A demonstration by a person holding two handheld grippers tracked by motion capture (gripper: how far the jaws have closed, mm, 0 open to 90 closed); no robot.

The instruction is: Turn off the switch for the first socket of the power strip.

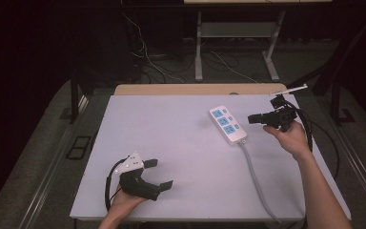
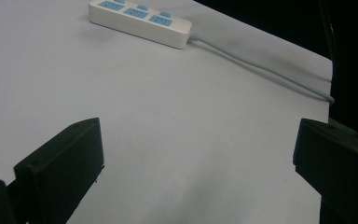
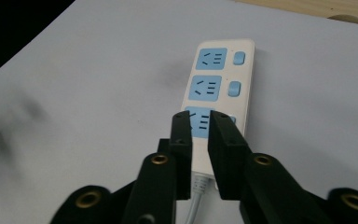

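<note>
Where print might be expected on the white power strip (image 1: 228, 125), no brand name or legible lettering can be made out; only three blue socket faces and a small blue switch beside each are distinguished in the right gripper view (image 3: 218, 84). The strip is laid flat on the white table (image 1: 171, 143), toward its far right part, and a grey cable (image 1: 257, 176) is led from its near end to the table's front edge.

The right gripper (image 1: 252, 118) is held just to the right of the strip, raised above the surface and pointed toward it. Its jaws are set narrowly, with a slim gap between them, and nothing is gripped; in the right gripper view (image 3: 199, 122) the nearest socket is seen through that gap, beyond the tips.

The left gripper (image 1: 159, 172) is held at the table's near left corner, well apart from the strip. Its jaws are spread wide and nothing is held between them; in the left gripper view the strip (image 2: 140, 21) is seen far across the bare tabletop.
</note>
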